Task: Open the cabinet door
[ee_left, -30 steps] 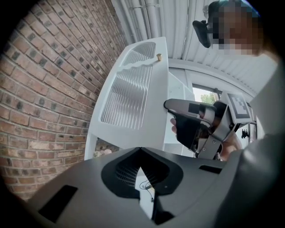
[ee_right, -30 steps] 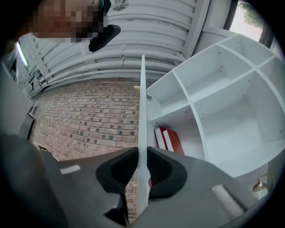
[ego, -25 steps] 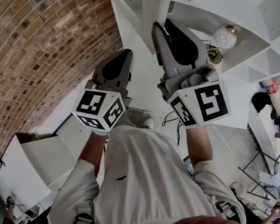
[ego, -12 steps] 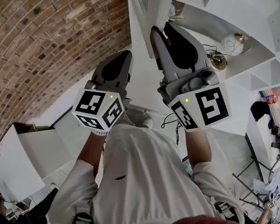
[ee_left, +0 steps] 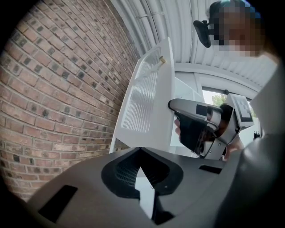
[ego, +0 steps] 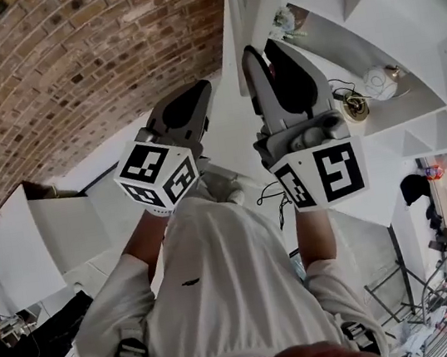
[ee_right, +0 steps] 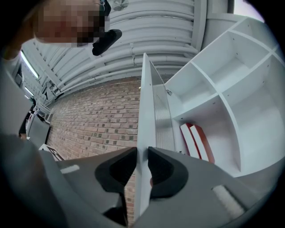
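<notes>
While the brick wall (ego: 64, 73) fills the left of the head view, the left gripper (ego: 198, 92) is held up in front of it, apart from the cabinet. In its own view the jaws are closed tip to tip with nothing between them. Its marker cube (ego: 158, 173) faces the camera.

Just to the right stands the cabinet door (ee_right: 143, 129), a white panel with a ribbed inset, swung out from the shelf unit so that the right gripper view sees it edge-on. The left gripper view shows the door's ribbed face and a small knob (ee_left: 161, 59) near its top corner.

The right gripper (ee_right: 141, 152) has the door's free edge between its jaws. They stand narrow, one pad against each face of the panel. A hand holds this gripper from behind, below its marker cube (ego: 324, 174).

Further right, the white shelves (ego: 399, 11) lie open. A white round ornament (ego: 378, 82) sits in one compartment, and two red-edged flat things (ee_right: 196, 142) lean in another.
</notes>
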`<state>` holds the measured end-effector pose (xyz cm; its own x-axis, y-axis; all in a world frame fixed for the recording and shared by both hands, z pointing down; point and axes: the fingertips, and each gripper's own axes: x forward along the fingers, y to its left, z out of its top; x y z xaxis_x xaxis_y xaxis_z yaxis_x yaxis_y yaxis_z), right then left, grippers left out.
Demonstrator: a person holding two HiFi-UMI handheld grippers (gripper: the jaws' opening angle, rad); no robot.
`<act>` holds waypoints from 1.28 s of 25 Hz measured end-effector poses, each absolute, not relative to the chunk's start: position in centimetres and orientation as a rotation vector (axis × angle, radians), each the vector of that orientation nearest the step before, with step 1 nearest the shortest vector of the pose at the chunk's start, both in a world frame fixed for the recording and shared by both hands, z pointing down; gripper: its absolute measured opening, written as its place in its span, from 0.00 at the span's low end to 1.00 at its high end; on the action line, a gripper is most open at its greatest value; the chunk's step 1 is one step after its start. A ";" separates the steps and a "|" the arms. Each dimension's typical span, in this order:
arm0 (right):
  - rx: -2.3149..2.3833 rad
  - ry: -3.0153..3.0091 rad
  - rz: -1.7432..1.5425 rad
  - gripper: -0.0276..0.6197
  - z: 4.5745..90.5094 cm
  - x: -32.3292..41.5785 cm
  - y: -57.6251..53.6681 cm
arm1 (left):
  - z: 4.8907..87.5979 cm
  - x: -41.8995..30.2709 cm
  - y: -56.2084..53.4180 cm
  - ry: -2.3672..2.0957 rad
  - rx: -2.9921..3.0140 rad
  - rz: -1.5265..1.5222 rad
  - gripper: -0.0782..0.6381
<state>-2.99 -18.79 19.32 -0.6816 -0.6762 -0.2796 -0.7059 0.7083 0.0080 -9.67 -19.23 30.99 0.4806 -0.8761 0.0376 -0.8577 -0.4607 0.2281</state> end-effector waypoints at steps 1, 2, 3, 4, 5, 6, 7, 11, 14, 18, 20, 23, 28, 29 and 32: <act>-1.087 2.666 0.167 0.18 19.3 -3.3 -18.8 | 31.0 -9.9 -19.3 -1.500 2.508 -0.127 0.12; -1.076 2.672 0.167 0.18 19.4 -3.7 -18.8 | 30.9 -10.1 -19.3 -1.506 2.505 -0.129 0.12; -1.064 2.679 0.168 0.18 19.4 -4.0 -18.7 | 30.9 -10.4 -19.4 -1.512 2.501 -0.131 0.12; -1.051 2.685 0.170 0.19 19.4 -4.4 -18.7 | 30.9 -10.6 -19.4 -1.519 2.497 -0.134 0.12; -1.036 2.692 0.172 0.19 19.4 -4.8 -18.7 | 30.9 -10.9 -19.4 -1.527 2.493 -0.136 0.12; -1.021 2.698 0.174 0.19 19.4 -5.2 -18.6 | 30.9 -11.1 -19.5 -1.535 2.488 -0.138 0.12; -1.006 2.704 0.177 0.19 19.4 -5.5 -18.6 | 30.9 -11.3 -19.5 -1.542 2.483 -0.140 0.12; -0.948 2.724 0.180 0.19 19.3 -6.7 -18.6 | 31.0 -12.2 -19.7 -1.576 2.459 -0.149 0.12; -0.909 2.735 0.176 0.19 19.4 -7.5 -18.6 | 31.0 -13.0 -19.7 -1.607 2.440 -0.155 0.12; -0.854 2.748 0.169 0.19 19.4 -8.5 -18.6 | 31.1 -14.3 -19.5 -1.656 2.405 -0.166 0.12; -0.833 2.752 0.165 0.19 19.3 -9.0 -18.7 | 31.3 -14.7 -19.3 -1.673 2.387 -0.173 0.12; -0.803 2.765 0.163 0.19 19.4 -9.8 -18.6 | 31.5 -15.3 -18.8 -1.690 2.366 -0.182 0.12; -0.764 2.775 0.151 0.18 19.4 -11.2 -18.8 | 31.4 -16.2 -18.4 -1.720 2.345 -0.190 0.12; -0.759 2.776 0.149 0.18 19.4 -11.4 -18.8 | 31.4 -16.3 -18.4 -1.725 2.342 -0.191 0.12; -0.748 2.781 0.148 0.17 19.5 -12.2 -18.9 | 31.4 -16.9 -18.2 -1.736 2.335 -0.195 0.12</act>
<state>-12.17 -18.86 19.47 -0.8345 -0.4788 -0.2727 -0.5050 0.8626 0.0311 -16.90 -18.17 31.40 0.2914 -0.9562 0.0274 -0.9262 -0.2749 0.2579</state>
